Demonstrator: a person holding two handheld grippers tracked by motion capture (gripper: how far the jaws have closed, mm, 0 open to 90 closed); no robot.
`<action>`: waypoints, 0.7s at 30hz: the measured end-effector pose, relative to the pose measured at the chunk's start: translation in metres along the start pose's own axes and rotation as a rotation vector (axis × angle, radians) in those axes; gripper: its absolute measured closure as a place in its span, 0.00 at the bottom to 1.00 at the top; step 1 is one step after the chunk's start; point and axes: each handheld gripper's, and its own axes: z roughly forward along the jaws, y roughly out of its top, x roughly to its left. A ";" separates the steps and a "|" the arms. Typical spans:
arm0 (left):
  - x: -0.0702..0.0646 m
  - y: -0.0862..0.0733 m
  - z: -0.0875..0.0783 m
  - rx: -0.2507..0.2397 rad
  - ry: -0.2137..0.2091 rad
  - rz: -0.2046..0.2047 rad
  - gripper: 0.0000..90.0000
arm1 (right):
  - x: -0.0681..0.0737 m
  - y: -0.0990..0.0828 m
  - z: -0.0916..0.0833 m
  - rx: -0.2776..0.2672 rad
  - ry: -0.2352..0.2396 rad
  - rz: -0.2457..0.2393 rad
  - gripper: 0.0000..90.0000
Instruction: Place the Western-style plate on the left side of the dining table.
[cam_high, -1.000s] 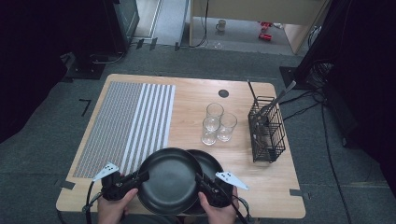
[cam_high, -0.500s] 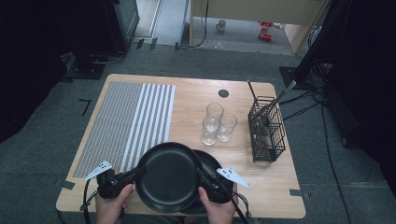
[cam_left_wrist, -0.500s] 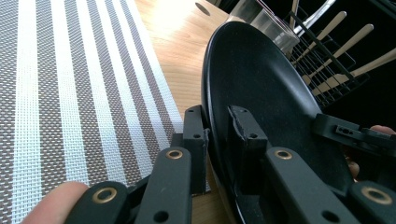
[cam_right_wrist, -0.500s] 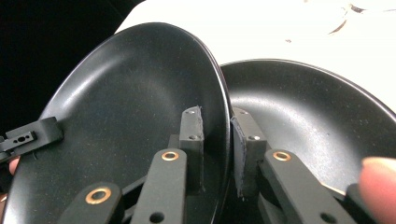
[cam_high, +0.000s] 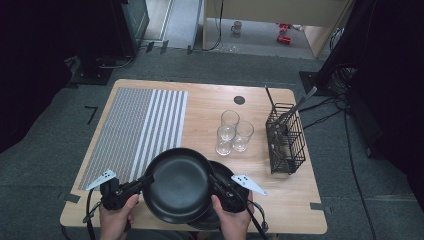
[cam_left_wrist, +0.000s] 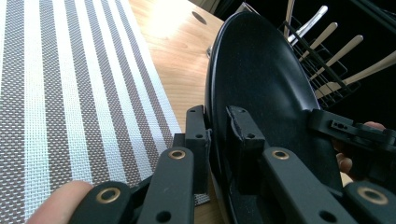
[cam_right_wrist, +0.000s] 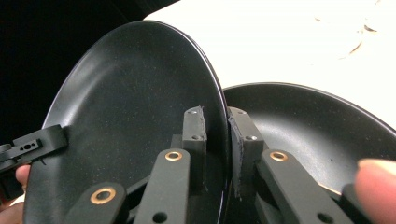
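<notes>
- Wooden counter: the work sits at its near edge, so a drop there could send things to the floor.
- Striped mat covers the left part of the counter; lowering the plate half on, half off its edge would leave it rocking.
- Top plate, black, is held up between both grippers at the near edge, above a second plate that lies flat on the counter. It is gripped at the rim alone, so a slip on either side would drop it onto the lower one and could chip both.
- Wire basket with cutlery stands near the right edge, well apart.
- Three glasses stand mid-counter, beyond the plates; a wide swing forward with the plate could knock them over.
- Left gripper: its jaws have just been closing and now clamp the top plate's left rim.
- Right gripper: jaws likewise just closing, now clamped on the right rim. I judge that uneven lifting by the two hands would tilt the plate and strain both holds.
</notes>
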 end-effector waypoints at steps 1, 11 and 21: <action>0.000 0.001 0.000 -0.001 -0.002 -0.002 0.90 | 0.000 0.001 0.000 -0.002 0.003 -0.002 0.88; 0.003 0.006 -0.004 -0.010 -0.016 -0.012 0.91 | 0.003 0.007 0.004 0.005 0.024 0.001 0.88; 0.003 0.014 -0.010 -0.024 -0.015 0.003 0.91 | 0.011 0.015 0.008 -0.002 0.035 -0.012 0.88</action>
